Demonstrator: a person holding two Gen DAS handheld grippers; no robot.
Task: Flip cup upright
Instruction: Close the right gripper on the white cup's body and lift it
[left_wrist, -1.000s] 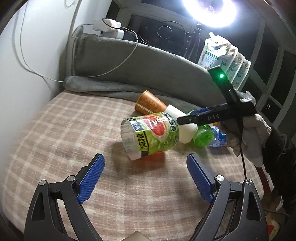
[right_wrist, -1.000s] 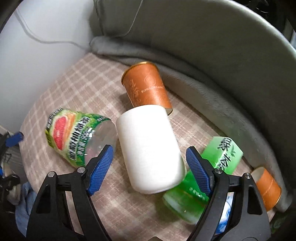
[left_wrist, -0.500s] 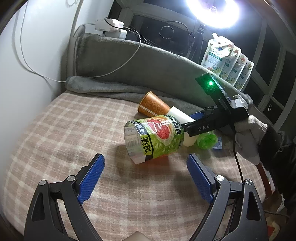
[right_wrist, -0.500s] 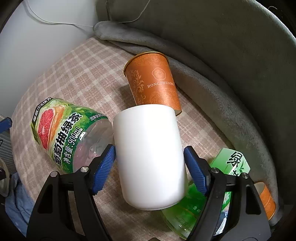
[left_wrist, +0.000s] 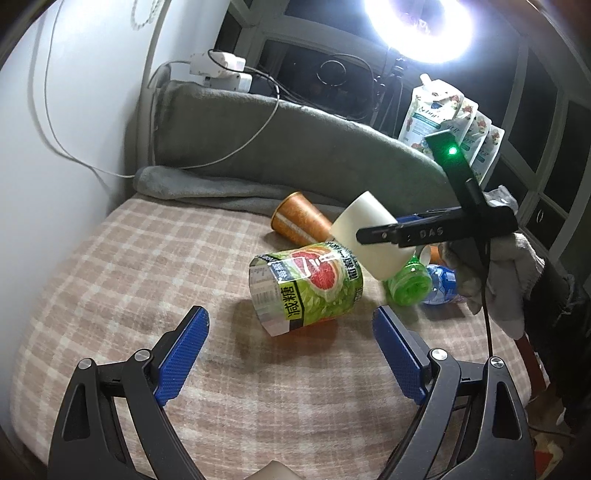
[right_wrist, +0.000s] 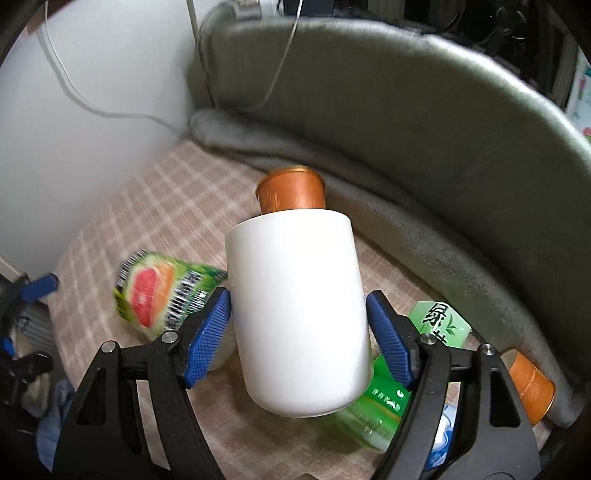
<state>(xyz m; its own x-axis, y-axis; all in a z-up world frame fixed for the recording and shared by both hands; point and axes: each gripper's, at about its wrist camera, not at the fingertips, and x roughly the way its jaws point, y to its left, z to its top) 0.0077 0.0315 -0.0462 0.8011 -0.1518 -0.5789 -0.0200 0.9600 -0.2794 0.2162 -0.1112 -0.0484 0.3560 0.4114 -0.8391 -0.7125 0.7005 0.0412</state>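
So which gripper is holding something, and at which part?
The right gripper clamps the white cup across its side wall, lifted and tilted. The left gripper holds nothing.

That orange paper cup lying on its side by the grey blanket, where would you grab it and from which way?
Probably across the middle of the orange cup's wall, coming from above with one jaw on each long side. It lies tipped over on the checked cover, its open rim toward the left gripper, so the round sides are free. Squeeze gently; it looks like thin paper.

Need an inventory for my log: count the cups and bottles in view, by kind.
White cup: 1
Orange paper cups: 2
Green-labelled bottles: 2
Blue-labelled bottle: 1
Total: 6
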